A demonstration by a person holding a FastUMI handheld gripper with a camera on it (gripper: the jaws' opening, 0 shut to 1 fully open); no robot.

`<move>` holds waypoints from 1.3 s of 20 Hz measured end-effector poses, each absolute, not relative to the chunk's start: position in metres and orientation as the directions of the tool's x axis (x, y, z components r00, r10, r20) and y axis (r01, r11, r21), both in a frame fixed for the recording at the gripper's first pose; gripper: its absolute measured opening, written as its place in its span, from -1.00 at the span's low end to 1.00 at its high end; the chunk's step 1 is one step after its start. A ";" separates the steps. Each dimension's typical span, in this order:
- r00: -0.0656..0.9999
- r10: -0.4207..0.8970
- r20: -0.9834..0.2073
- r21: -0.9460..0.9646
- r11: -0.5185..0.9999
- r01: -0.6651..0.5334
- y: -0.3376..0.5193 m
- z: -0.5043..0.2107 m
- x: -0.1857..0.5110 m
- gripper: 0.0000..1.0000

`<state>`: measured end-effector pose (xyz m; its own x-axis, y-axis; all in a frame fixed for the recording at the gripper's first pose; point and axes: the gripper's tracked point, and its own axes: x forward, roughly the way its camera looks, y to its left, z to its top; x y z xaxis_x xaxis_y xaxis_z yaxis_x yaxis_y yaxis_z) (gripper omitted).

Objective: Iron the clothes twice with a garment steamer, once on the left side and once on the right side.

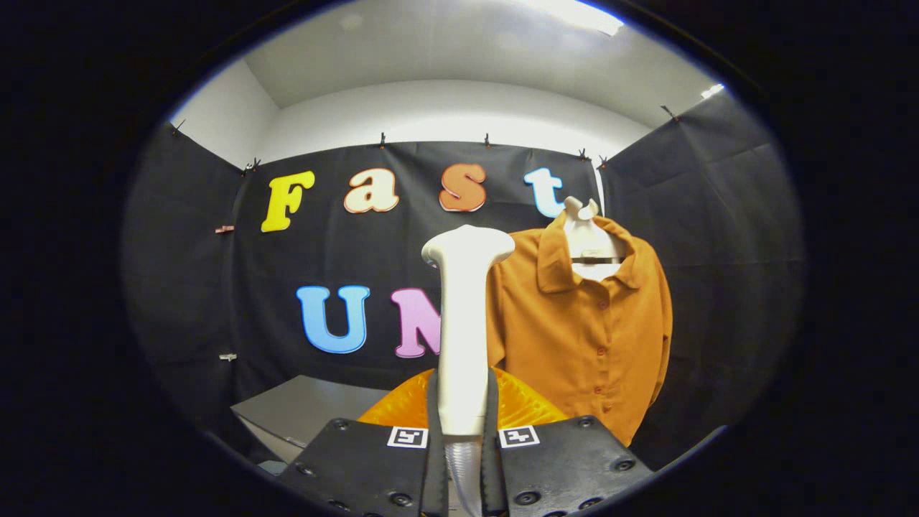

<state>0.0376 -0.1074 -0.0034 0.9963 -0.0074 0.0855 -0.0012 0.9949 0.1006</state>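
The gripper (463, 431) held the white steamer (463, 323) tight between its fingers, standing straight up. The orange shirt (581, 330) hung beyond them, off to the right.

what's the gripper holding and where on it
The gripper is shut on the steamer, both fingers pressing the lower part of its upright handle; its head points up beside the shirt.

The gripper (462, 424) shows as two broad flat plates flanking a narrow central slot, each plate studded with round screw heads along its edges. A small square black-and-white marker sits on the inner top corner of each plate. Slim upright jaws line the slot.
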 end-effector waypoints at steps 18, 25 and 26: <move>0.996 -0.081 -0.033 0.121 0.989 0.084 -0.195 -0.101 0.090 -0.57; 0.986 -0.079 -0.149 0.141 0.985 0.100 -0.196 -0.161 0.077 -0.57; 0.982 -0.081 -0.169 0.132 0.986 0.104 -0.197 -0.170 0.074 -0.57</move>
<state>0.0745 -0.1971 -0.1698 0.9823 -0.0815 -0.1685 0.1044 0.9857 0.1324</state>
